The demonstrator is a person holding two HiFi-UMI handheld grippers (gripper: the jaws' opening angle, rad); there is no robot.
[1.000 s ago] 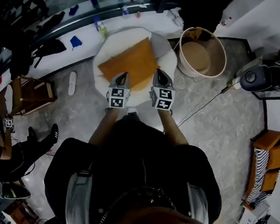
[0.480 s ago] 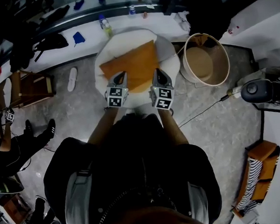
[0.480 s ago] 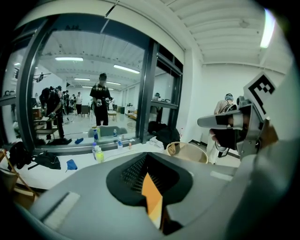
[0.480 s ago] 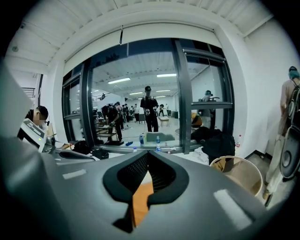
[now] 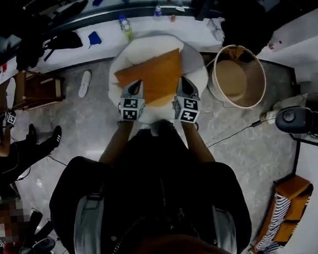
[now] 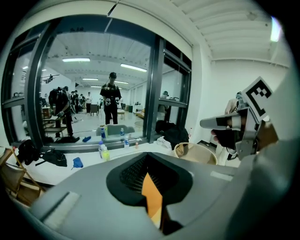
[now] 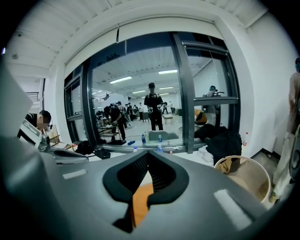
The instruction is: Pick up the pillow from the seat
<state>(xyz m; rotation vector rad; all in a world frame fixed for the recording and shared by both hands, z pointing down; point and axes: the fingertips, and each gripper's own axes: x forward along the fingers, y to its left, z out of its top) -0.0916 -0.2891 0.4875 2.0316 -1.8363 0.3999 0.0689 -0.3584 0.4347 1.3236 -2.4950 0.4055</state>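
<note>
- Left gripper (image 5: 137, 88), one: centre of frame, at the pillow's near left edge. Its jaws are closed tight on a fold of the orange fabric.
- Pillow (image 5: 150, 74), one: orange and flat, on the round white seat (image 5: 121, 63) at upper centre. Its near edge is pinched at two places.
- Right gripper (image 5: 183, 85), one: at the pillow's near right edge, jaws clamped on orange fabric.
- Bin (image 5: 256, 68), one: round and open, upper right, just beside the seat. It holds tan material, kind unclear.

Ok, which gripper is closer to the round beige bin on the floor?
Right. The right gripper, shut on the orange pillow, is on the side toward the bin; the left gripper holds its other end, farther away.
</note>
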